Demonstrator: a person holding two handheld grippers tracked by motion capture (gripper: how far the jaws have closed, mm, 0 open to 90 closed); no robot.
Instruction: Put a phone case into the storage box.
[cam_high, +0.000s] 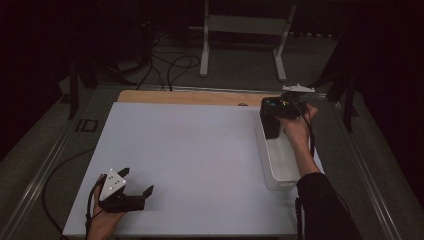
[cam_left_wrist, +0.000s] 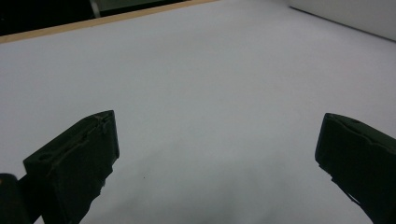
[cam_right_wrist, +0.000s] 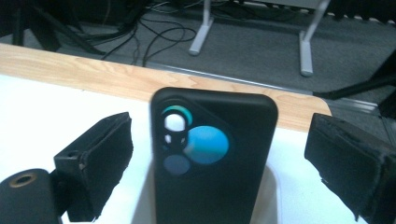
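A black phone case stands upright with its camera cut-out facing me, blue and teal circles showing through it. It rises from the far end of a white oblong container at the table's right side, where it appears as a dark block. My right gripper is open, one jaw on each side of the case with a gap on both sides; a hand holds it there. My left gripper rests near the front left corner, open, with bare white tabletop between its jaws.
The white table surface has a wooden strip along its far edge. Beyond it the grey floor carries loose black cables and a metal stand's legs. A rail runs along the table's left side.
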